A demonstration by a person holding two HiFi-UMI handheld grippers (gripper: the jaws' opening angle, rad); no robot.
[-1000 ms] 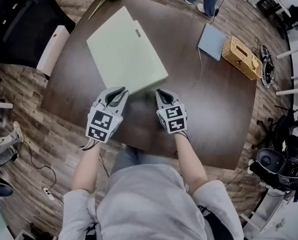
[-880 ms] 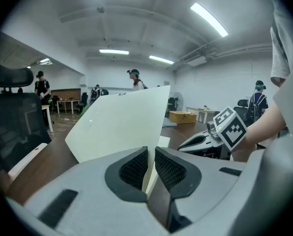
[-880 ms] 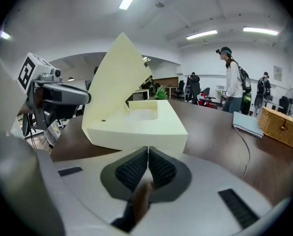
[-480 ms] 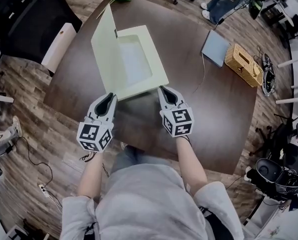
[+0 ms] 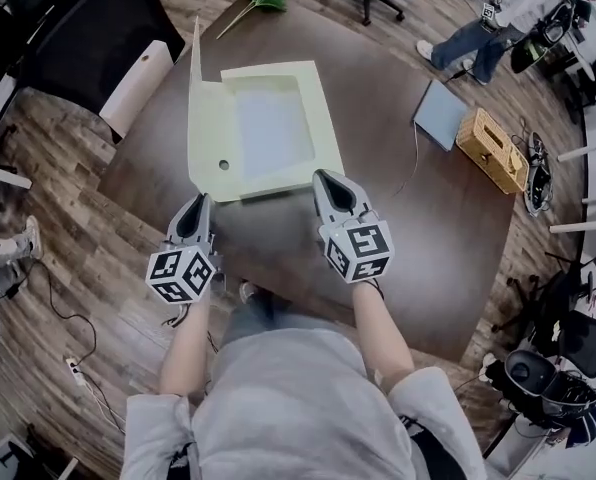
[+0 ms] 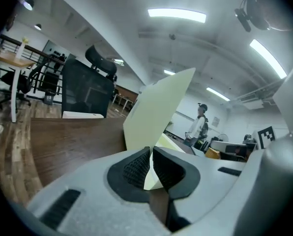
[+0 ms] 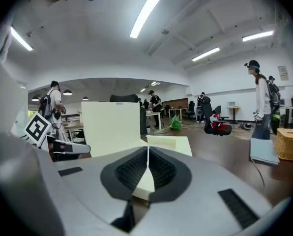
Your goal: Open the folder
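In the middle of the head view, on the dark brown table [image 5: 448, 218], the folder [image 5: 318, 118] lay open. Its base was flat on the table, and its cover [image 5: 210, 138] was raised on the left side, leaning toward the left edge of the frame.

Below the folder, two bare forearms reached forward from the body at the bottom of the frame, almost parallel. The left forearm [image 5: 183, 353] ended in the left gripper [image 5: 200, 202], which was rolled onto its side, so its marker cube showed two faces at once. Its tip met the near lower corner of the cover. In the left gripper view the jaws had just been closing. The pads [image 6: 136, 167] stood almost together with only a narrow slit between them. The pale edge of the cover ran down into this slit, so this claw was clenched on the cover.

The right forearm [image 5: 378, 333] carried the right gripper [image 5: 324, 175], which lay flatter, with one marker face turned up. Its tip was over the near right corner of the base. In the right gripper view the jaws were pressed together at the tips. A pale corner of the folder showed in the wedge under them, but nothing was visibly pinched there.
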